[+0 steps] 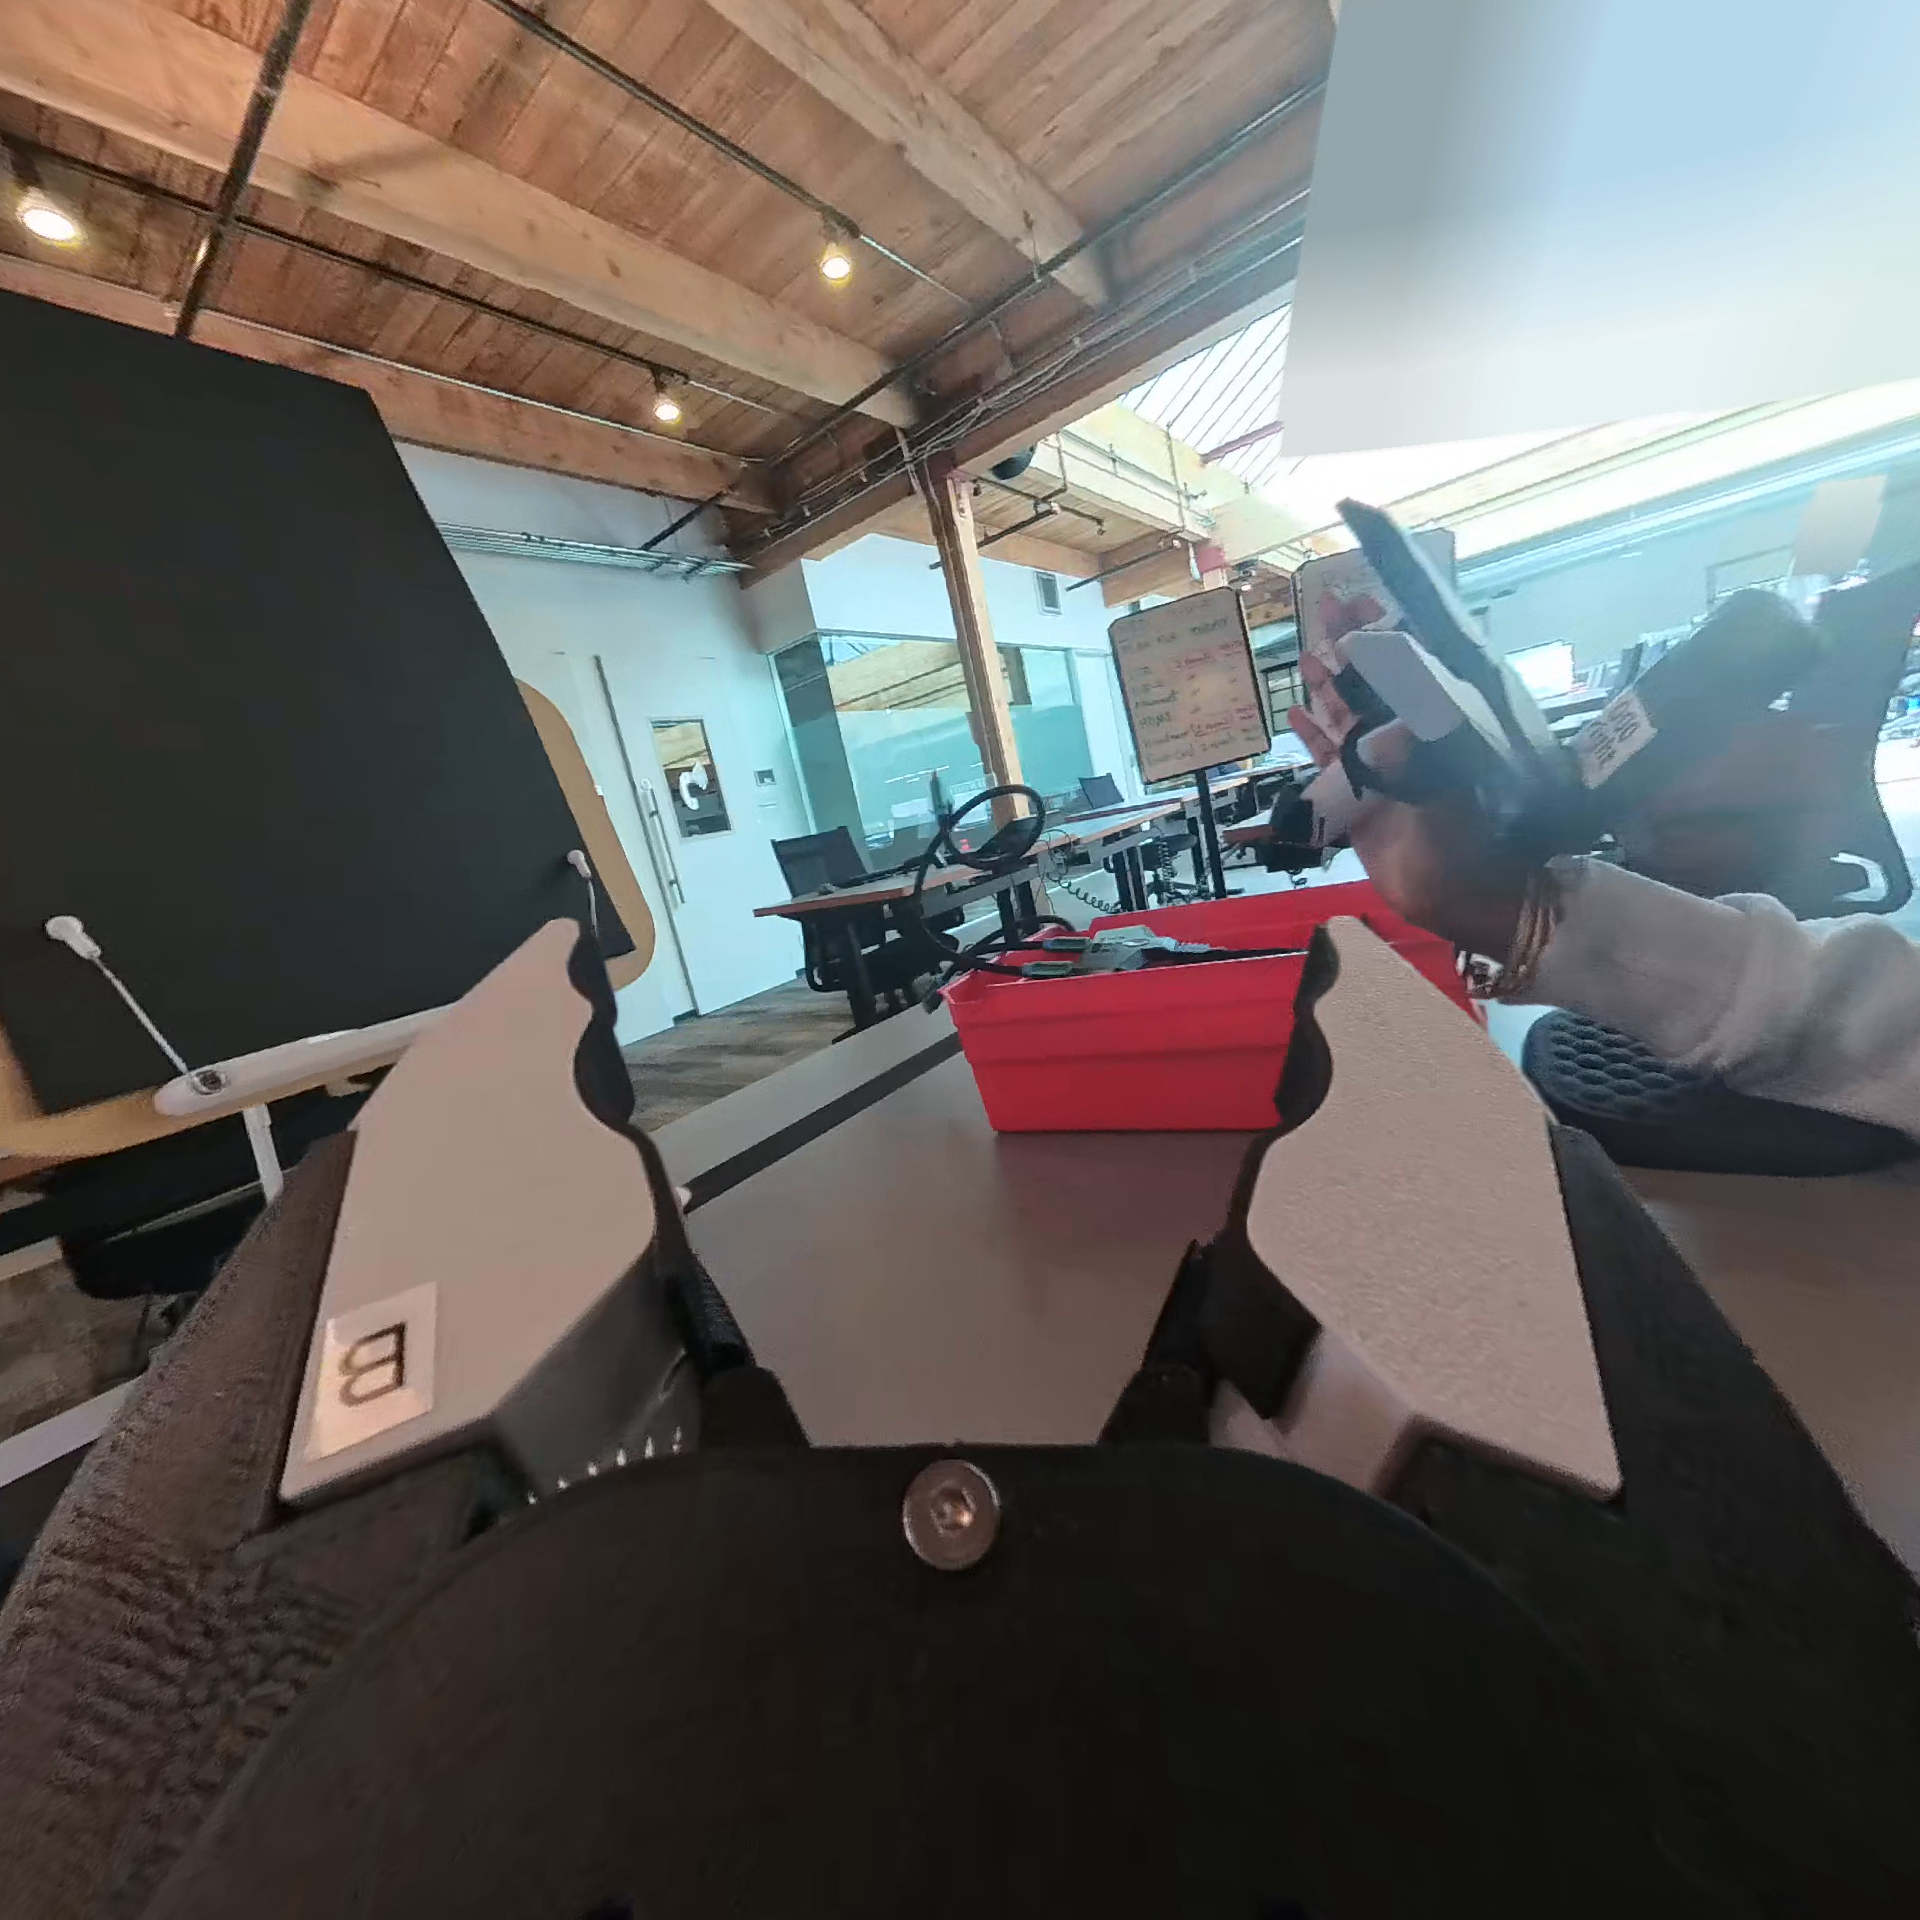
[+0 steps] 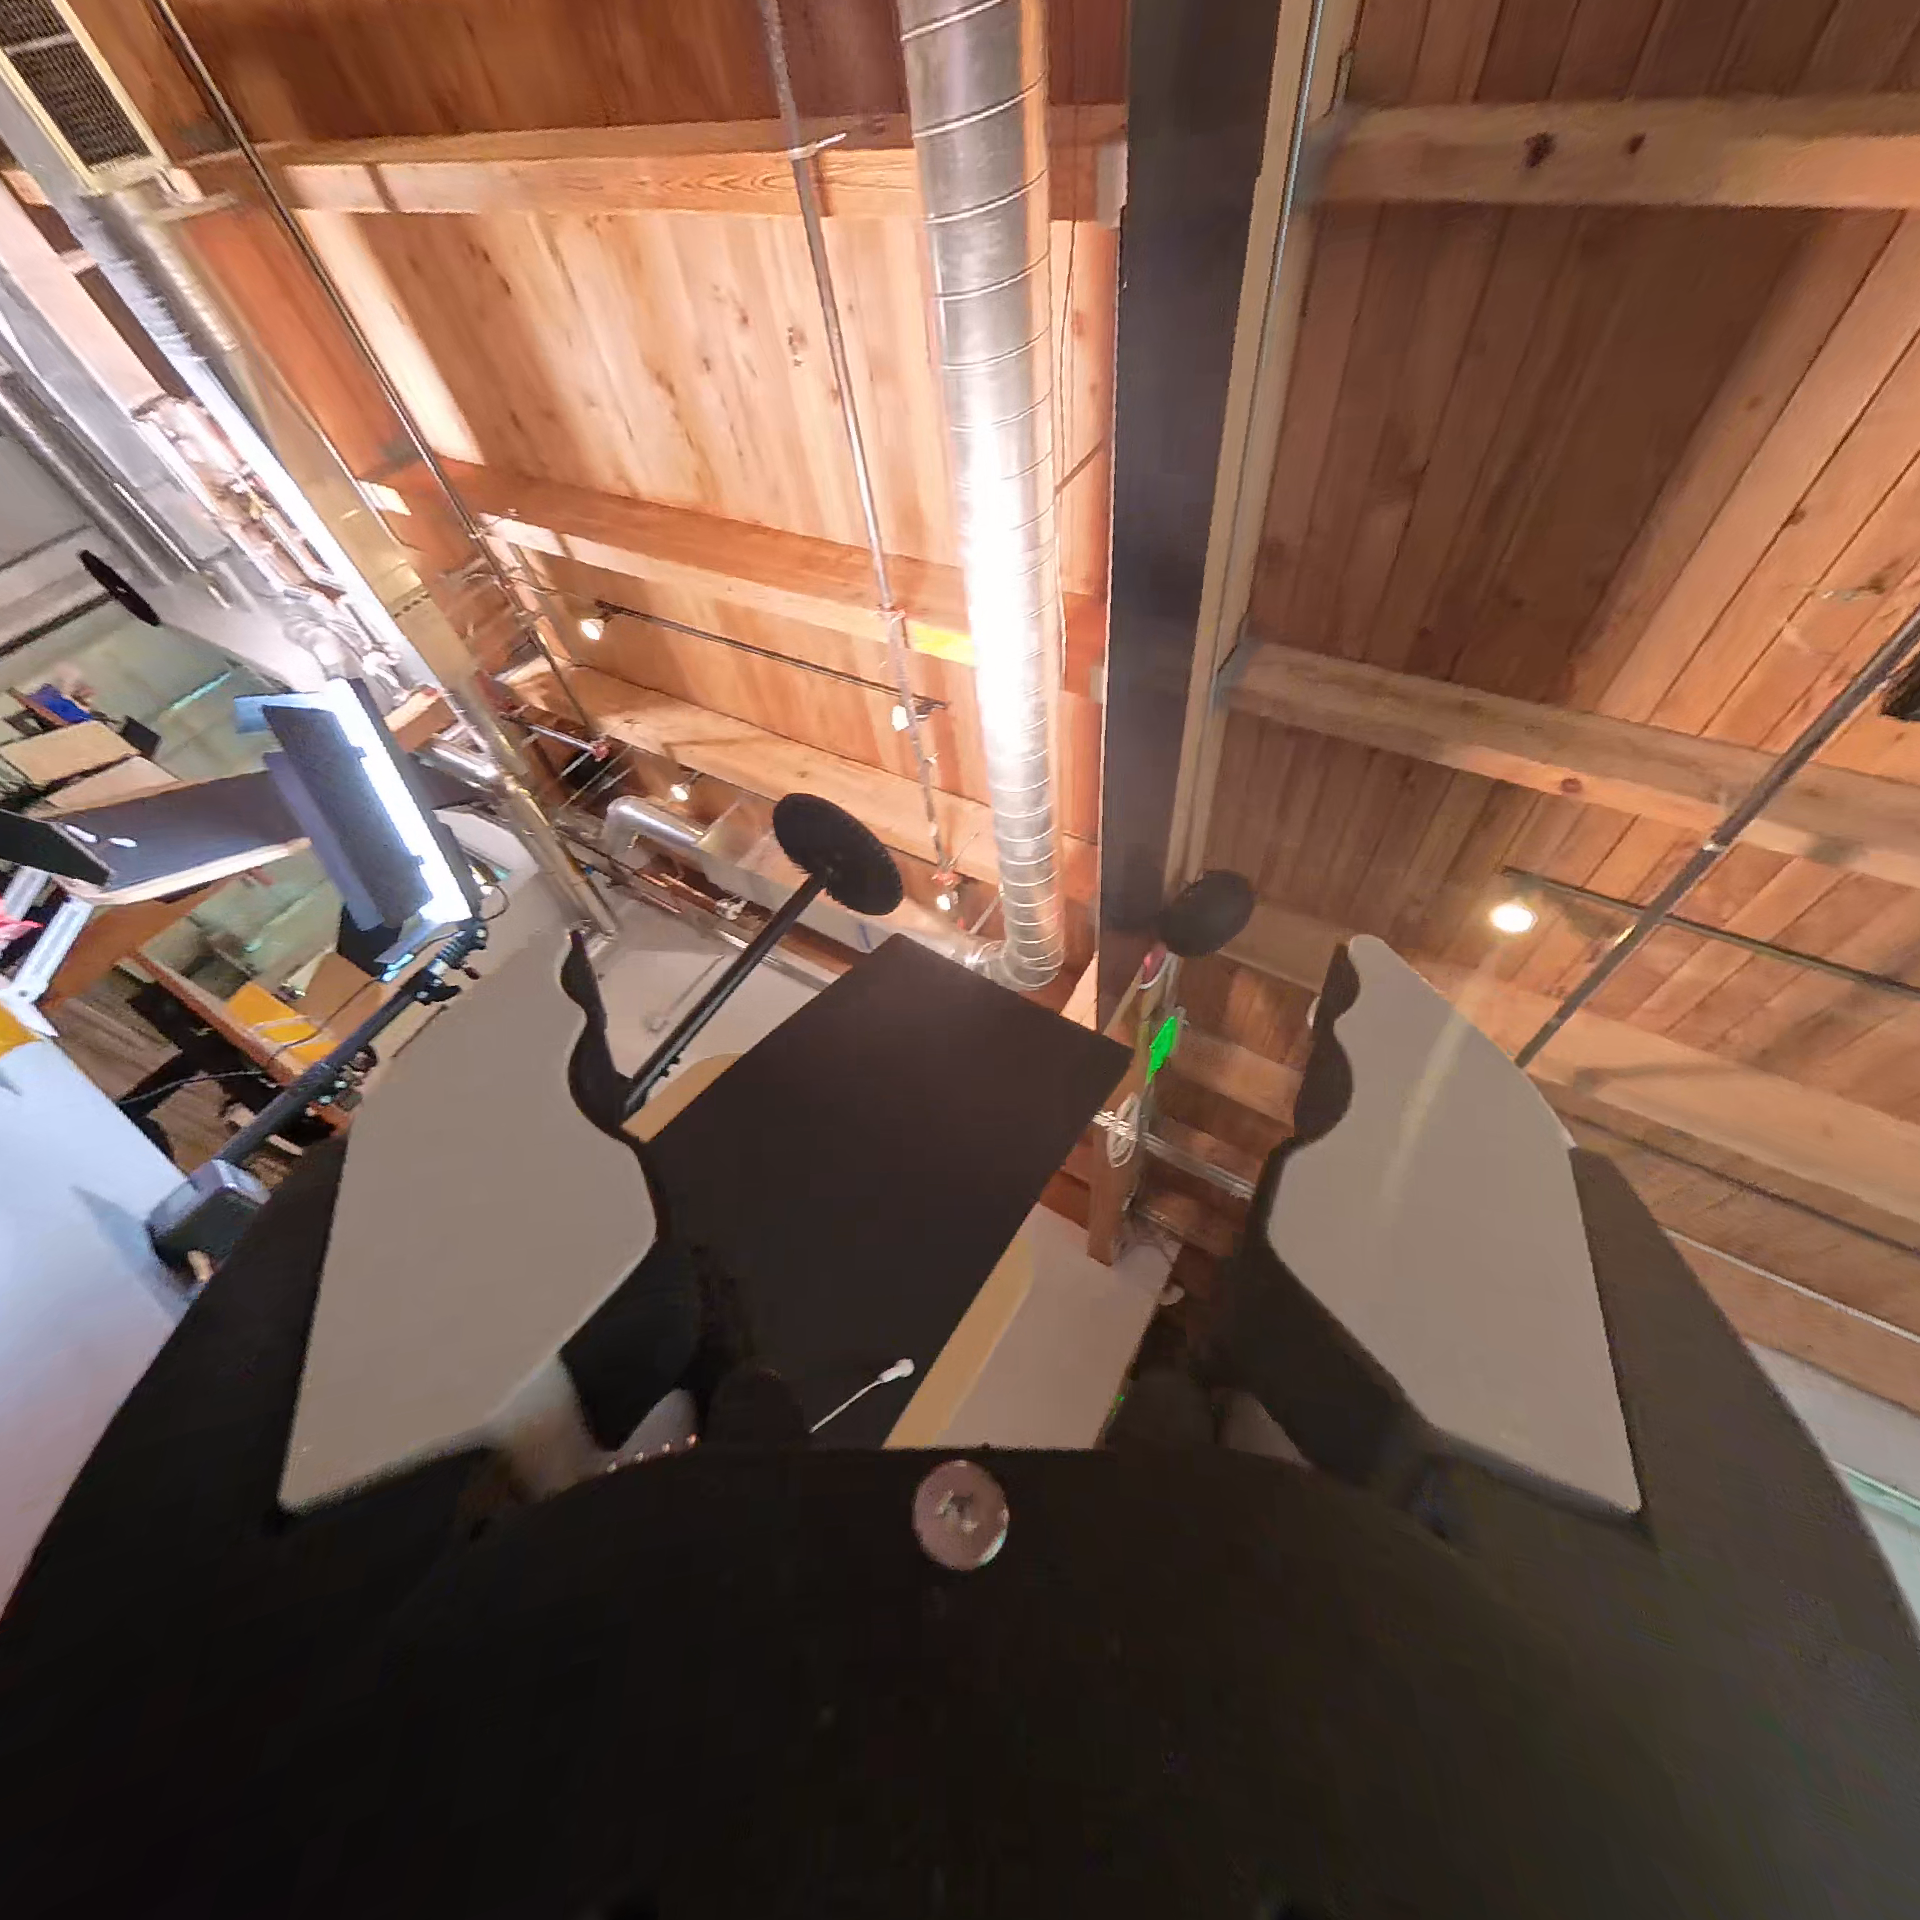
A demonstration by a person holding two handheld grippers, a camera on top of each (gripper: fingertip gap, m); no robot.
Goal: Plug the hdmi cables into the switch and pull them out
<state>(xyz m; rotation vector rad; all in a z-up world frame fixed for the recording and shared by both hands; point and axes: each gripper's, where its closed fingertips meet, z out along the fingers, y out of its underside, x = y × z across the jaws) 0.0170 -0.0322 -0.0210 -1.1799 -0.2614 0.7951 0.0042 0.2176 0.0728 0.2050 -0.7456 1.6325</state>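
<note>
Wooden ceiling (image 2: 644, 343) above upturned, parted right tongs (image 2: 956, 1039)

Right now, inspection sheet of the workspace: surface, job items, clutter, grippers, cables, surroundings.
Surface: grey table, mostly bare in front of the left gripper.
Job's things: red bin on the table holds a grey switch and cable plugs; plugged or not, cannot tell.
Clutter: black mesh pad under a sleeve.
Grippers: left gripper open, empty, low over the table; right gripper open, empty, raised and aimed at the ceiling.
Cables: black cable loops up out of the bin.
Surroundings: black board, whiteboard, desks, wood ceiling, metal duct.
</note>
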